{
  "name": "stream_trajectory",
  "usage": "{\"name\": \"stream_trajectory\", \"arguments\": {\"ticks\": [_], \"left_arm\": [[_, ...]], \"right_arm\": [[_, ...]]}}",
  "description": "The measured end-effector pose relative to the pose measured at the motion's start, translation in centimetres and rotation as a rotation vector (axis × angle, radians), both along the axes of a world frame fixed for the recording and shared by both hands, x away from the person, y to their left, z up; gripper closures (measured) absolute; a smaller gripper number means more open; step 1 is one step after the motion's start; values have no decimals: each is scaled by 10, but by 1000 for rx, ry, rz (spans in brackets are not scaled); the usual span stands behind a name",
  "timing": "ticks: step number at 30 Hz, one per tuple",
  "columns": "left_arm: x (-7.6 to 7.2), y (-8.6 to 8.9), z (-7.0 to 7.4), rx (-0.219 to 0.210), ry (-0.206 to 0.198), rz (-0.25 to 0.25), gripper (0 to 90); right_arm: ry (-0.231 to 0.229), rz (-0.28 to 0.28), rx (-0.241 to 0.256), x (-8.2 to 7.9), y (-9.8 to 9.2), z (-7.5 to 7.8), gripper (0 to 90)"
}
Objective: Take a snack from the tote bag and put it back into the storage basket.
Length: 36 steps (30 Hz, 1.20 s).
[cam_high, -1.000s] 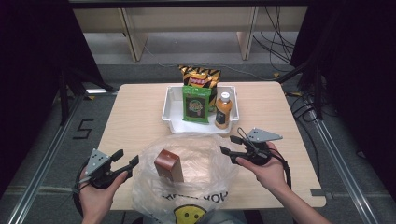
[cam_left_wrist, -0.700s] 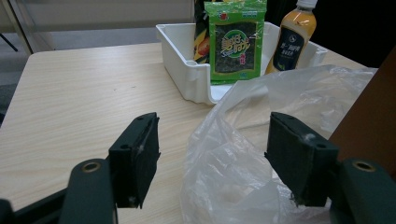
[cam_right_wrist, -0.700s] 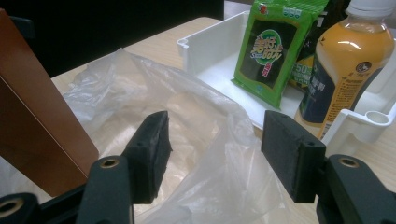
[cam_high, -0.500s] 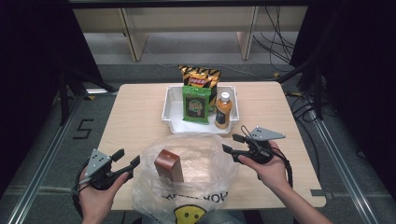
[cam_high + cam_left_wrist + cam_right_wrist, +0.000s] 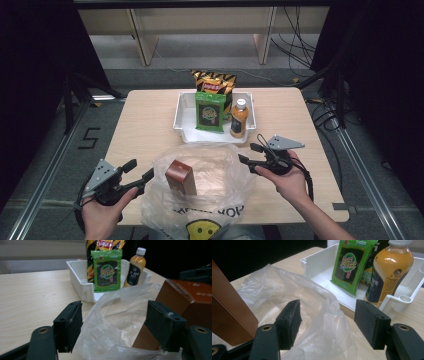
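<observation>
A clear plastic bag [image 5: 220,170] with a yellow smiley print lies open at the table's front. A brown box [image 5: 181,177] stands upright inside it. My left gripper [image 5: 141,169] is at the bag's left edge, open, with the bag's rim [image 5: 112,315] between its jaws but not pinched. The brown box [image 5: 190,300] shows just past its right jaw. My right gripper [image 5: 247,153] is at the bag's right edge, open, its jaws on either side of loose bag film [image 5: 312,305] without touching it. The box [image 5: 229,307] stands off to that gripper's left.
A white tray [image 5: 185,107] at the table's middle back holds a green snack packet [image 5: 210,111], an orange juice bottle [image 5: 239,119] and a yellow-black chips bag [image 5: 214,81]. Bare tabletop lies left and right of the tray. Dark floor with cables surrounds the table.
My right gripper has drifted slightly to the right. The left gripper, bag and box are almost where they were.
</observation>
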<state>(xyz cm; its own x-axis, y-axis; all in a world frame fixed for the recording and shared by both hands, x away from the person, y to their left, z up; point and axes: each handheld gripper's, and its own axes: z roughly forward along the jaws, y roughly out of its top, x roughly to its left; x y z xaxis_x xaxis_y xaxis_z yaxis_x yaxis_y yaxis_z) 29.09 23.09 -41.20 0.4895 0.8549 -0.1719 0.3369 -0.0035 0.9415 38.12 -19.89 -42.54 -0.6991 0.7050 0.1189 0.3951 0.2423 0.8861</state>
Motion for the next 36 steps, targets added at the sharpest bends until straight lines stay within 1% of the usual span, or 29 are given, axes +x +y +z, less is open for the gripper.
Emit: {"name": "stream_trajectory", "arguments": {"ticks": [1, 2, 4, 5, 6, 9, 10, 11, 12, 13, 14, 15, 17, 18, 19, 20, 21, 23, 25, 26, 27, 28, 29, 30, 31, 33, 34, 35, 36], "left_arm": [[-1, -1, 2, 6, -5, 0, 283], [-2, -2, 3, 6, -11, 0, 274], [-3, -3, 6, 7, -19, -2, 264], [-3, -3, 6, 7, -19, -2, 259], [-4, -5, 8, 11, -25, -5, 256], [-4, -7, 7, 8, -22, -7, 255], [-3, -7, 6, 9, -22, -11, 255], [-3, -6, 5, 15, -18, -4, 255], [-3, -6, 3, 9, -22, -1, 256], [-2, -4, 3, 15, -21, -3, 256], [-3, -4, 2, 22, -14, 7, 258], [-2, -3, 1, 25, -11, 8, 259], [-2, -2, -1, 28, -5, 16, 260], [0, -1, -3, 30, -7, 13, 260], [0, -1, -3, 30, -7, 13, 260], [1, -1, -5, 40, 0, 20, 259], [1, 0, -6, 47, 4, 23, 259], [1, 1, -8, 50, 11, 27, 259], [3, 2, -11, 53, 19, 29, 260], [4, 2, -12, 51, 17, 28, 259], [4, 3, -13, 59, 24, 31, 260], [5, 3, -14, 53, 24, 31, 260], [5, 4, -15, 56, 30, 37, 259], [5, 4, -15, 58, 31, 37, 259], [6, 4, -15, 60, 31, 38, 259], [6, 5, -16, 58, 33, 38, 259], [6, 5, -17, 58, 35, 44, 259], [6, 6, -17, 59, 37, 43, 260], [7, 6, -17, 57, 37, 41, 260]], "right_arm": [[-25, 1, 4, 2, 0, -1, 382], [-22, 8, -4, 2, -2, -1, 382], [11, 2, 5, 1, -2, 0, 380], [11, 2, 5, 1, -2, 0, 380], [-14, 10, 2, 3, -3, -1, 380], [-12, 12, 3, 3, -3, 0, 379], [1, 7, 11, 1, -1, 0, 380], [-14, 19, 13, 2, -1, 0, 380], [1, 26, 43, 0, 2, 0, 380], [-1, 43, 45, -1, 4, 2, 377], [10, 46, 35, -4, 6, 5, 374], [-29, 81, 39, -4, 10, 6, 369], [-3, 99, 48, -11, 18, 10, 350], [-21, 120, 44, -12, 21, 11, 338], [-21, 120, 44, -12, 21, 11, 338], [-15, 152, 64, -17, 33, 12, 319], [-33, 166, 46, -16, 34, 12, 312], [-22, 184, 47, -20, 43, 13, 300], [-31, 219, 53, -21, 50, 12, 288], [-27, 217, 57, -23, 54, 13, 286], [-41, 250, 44, -23, 57, 13, 286], [-50, 259, 45, -24, 59, 13, 288], [-27, 259, 59, -28, 63, 13, 288], [-44, 274, 62, -29, 68, 13, 285], [-52, 304, 56, -29, 71, 13, 281], [-48, 311, 52, -33, 77, 14, 275], [-40, 326, 48, -34, 80, 14, 270], [-49, 326, 42, -35, 82, 14, 270], [-32, 337, 47, -38, 85, 14, 267]]}}
